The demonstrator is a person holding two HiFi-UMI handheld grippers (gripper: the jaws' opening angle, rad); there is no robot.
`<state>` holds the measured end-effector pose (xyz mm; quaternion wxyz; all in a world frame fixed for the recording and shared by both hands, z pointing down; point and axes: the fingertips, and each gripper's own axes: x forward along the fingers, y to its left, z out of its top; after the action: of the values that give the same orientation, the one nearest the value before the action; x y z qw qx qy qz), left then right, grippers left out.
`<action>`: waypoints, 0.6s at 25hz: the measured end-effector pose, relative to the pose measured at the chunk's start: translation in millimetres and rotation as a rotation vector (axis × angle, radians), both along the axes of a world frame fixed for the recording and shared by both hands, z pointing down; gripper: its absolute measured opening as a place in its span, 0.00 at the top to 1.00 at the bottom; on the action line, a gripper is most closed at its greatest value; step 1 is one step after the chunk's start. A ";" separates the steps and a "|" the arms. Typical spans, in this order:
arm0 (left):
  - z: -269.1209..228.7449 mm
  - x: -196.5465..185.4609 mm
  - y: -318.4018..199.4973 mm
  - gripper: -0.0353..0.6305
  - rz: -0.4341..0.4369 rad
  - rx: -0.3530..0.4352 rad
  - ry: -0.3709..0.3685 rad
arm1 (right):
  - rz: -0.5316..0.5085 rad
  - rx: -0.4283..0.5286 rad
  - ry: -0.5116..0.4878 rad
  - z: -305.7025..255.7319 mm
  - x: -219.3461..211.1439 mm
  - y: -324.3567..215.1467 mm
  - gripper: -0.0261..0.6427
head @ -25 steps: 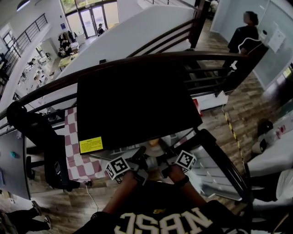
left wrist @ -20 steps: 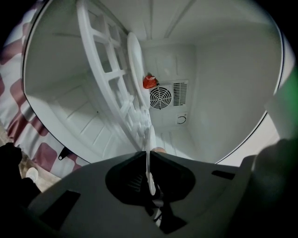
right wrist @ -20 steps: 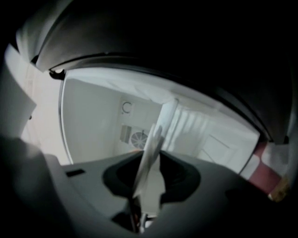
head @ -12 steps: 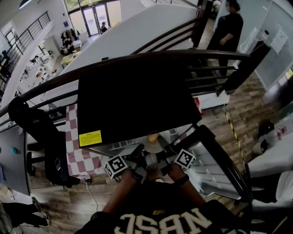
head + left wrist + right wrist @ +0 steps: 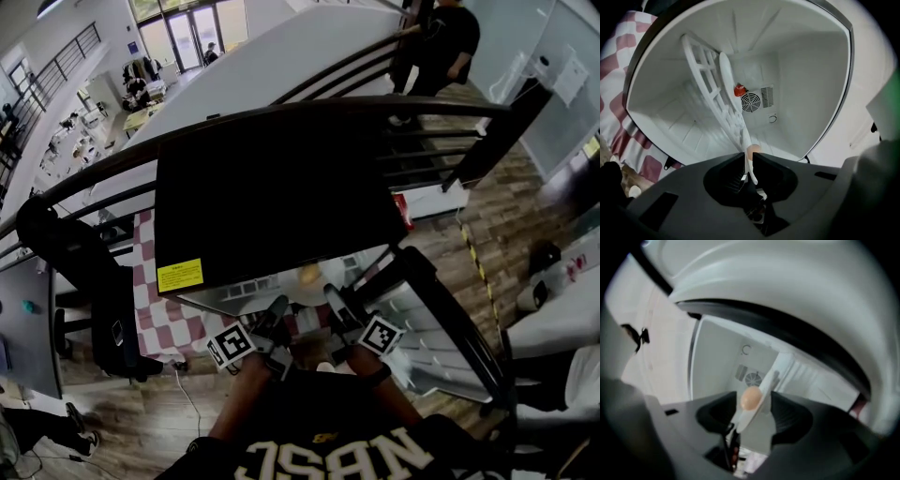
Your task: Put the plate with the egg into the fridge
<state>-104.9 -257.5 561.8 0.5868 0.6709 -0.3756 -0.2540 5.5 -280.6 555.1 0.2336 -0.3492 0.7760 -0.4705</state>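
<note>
Left gripper view: left gripper (image 5: 746,161) jaws pinch rim of thin white plate (image 5: 725,79) with beige egg (image 5: 753,150), over white grid shelf (image 5: 704,65) inside white fridge (image 5: 811,84). Right gripper (image 5: 757,404) jaws just opened wide, plate loose between. One-sided hold may tilt plate; egg rolls off.

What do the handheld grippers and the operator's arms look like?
Left gripper and right gripper: dark grey bodies, black jaws, each with a white cube of black square markers. Black top with pale lettering, dark wristband on the right wrist.
</note>
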 end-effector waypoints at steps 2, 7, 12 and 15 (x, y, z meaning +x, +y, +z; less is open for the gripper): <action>2.1 0.9 3.9 0.86 0.028 0.027 -0.062 | -0.016 0.051 0.101 2.2 2.3 7.9 0.63; 4.2 9.1 16.6 0.86 0.071 0.104 -0.225 | 0.012 0.086 0.243 3.1 11.8 23.2 0.63; 2.6 9.6 24.2 0.86 0.088 0.230 -0.527 | 0.004 0.110 0.330 6.9 19.4 32.4 0.63; 0.9 11.8 26.2 0.86 0.111 0.307 -0.719 | -0.038 0.159 0.479 11.6 17.5 41.9 0.63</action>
<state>-93.2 -231.3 562.7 0.3234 0.8164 -0.4778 -0.0238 23.0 -238.7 566.7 0.0607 -0.4166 0.8502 -0.3160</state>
